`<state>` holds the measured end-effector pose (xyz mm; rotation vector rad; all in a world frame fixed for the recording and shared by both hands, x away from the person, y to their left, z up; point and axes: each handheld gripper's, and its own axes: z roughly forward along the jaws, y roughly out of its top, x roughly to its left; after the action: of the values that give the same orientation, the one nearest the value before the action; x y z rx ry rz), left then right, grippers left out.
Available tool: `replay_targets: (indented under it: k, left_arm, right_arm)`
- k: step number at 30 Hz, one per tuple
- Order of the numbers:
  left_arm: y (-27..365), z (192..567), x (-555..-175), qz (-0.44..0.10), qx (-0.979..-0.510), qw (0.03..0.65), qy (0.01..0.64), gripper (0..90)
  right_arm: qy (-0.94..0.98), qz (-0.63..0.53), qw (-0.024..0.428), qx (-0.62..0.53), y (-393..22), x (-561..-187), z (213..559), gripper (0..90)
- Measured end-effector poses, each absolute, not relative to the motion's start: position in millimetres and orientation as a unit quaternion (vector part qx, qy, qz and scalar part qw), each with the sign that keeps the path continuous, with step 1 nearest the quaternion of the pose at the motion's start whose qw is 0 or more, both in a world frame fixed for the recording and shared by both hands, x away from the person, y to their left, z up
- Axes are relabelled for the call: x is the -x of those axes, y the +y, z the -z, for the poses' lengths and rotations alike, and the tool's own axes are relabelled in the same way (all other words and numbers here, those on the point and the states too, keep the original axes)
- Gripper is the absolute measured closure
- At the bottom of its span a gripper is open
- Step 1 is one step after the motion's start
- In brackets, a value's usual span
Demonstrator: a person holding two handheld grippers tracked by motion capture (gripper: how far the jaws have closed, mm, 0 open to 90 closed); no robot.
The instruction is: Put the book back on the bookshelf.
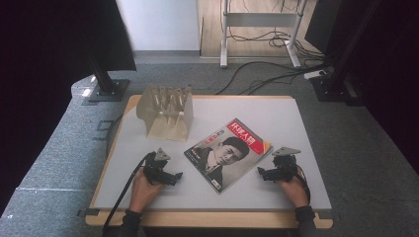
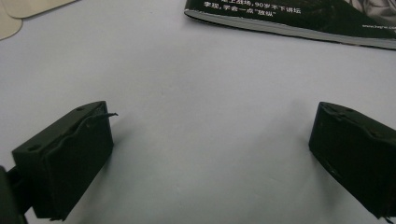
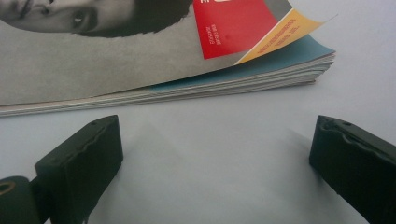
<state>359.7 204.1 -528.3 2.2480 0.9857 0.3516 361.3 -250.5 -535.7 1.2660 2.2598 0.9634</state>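
Rack (image 1: pixel 167 112) holds tubes (count unclear). Magazine (image 1: pixel 228 153) lies flat, long axis diagonal. Left claw (image 1: pixel 174 176) and right claw (image 1: pixel 262 173) both spread, empty.

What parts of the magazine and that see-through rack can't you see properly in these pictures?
- magazine: in the left gripper view its cover is cut off by the top edge; small print in the high view is too small to read.
- Its inner pages: hidden under the cover in the right gripper view.
- rack: what its slots hold is too small and glassy to tell in the high view.
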Motion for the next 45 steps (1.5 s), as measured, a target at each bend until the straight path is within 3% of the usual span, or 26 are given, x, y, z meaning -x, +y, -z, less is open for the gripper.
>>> replay_targets:
  k: [25, 45]
  left_arm:
    - [189, 518, -367, -0.117, -0.871, 0.327, 0.348, 0.0]
    - [140, 496, -415, -0.102, -0.888, 0.329, 0.304, 0.0]
  right_arm:
    - [0.806, -0.355, 0.181, -0.437, -251, -361, 530, 2.1]
    - [0.819, -0.364, 0.188, -0.401, -239, -393, 503, 4.1]
